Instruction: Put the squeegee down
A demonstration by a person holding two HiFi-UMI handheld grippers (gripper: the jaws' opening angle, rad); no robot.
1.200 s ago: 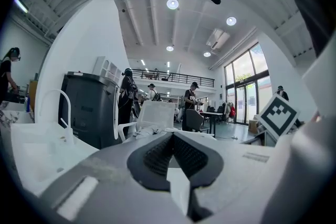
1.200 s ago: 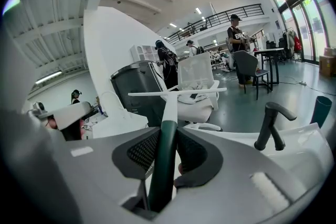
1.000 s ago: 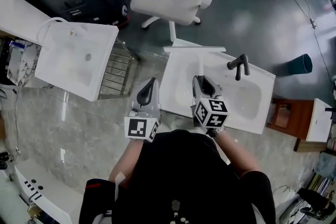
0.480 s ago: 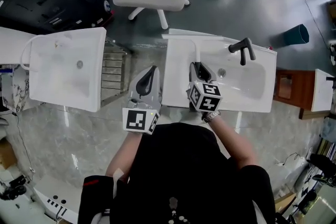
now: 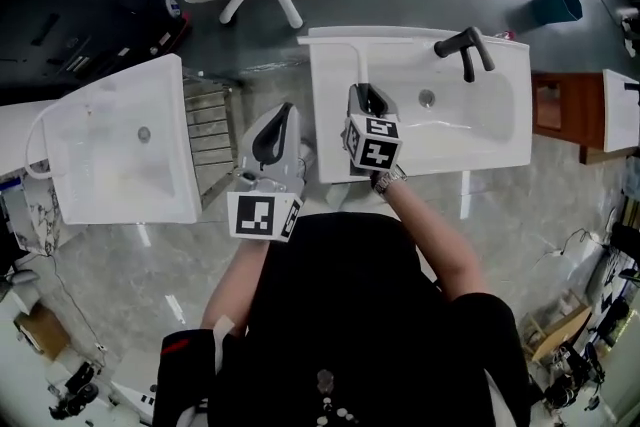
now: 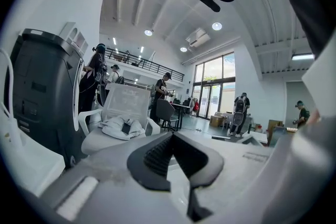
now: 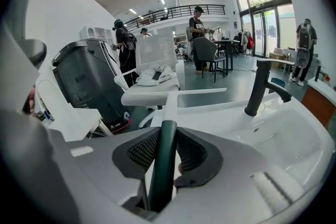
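Lowered over the sink (image 5: 520, 105) at upper centre, the right claw (image 7: 167, 136) is kept clamped on the squeegee (image 7: 163, 165) handle; the left claw (image 6: 171, 140) is held together, empty. Set-down is judged close.

No words, numbers or brand names can be read anywhere.

In the head view, the left cube (image 5: 264, 215), at the rear end of the left gripper (image 5: 284, 113), shows a black-and-white square code pattern rather than letters. The right cube (image 5: 376, 143), at the rear end of the right gripper (image 5: 360, 95), carries the same kind of pattern on two visible faces.

In the left gripper view, a faint grey line of print (image 6: 261, 156) sits on that gripper's pale body, just right of its jaws, and is too small to read.
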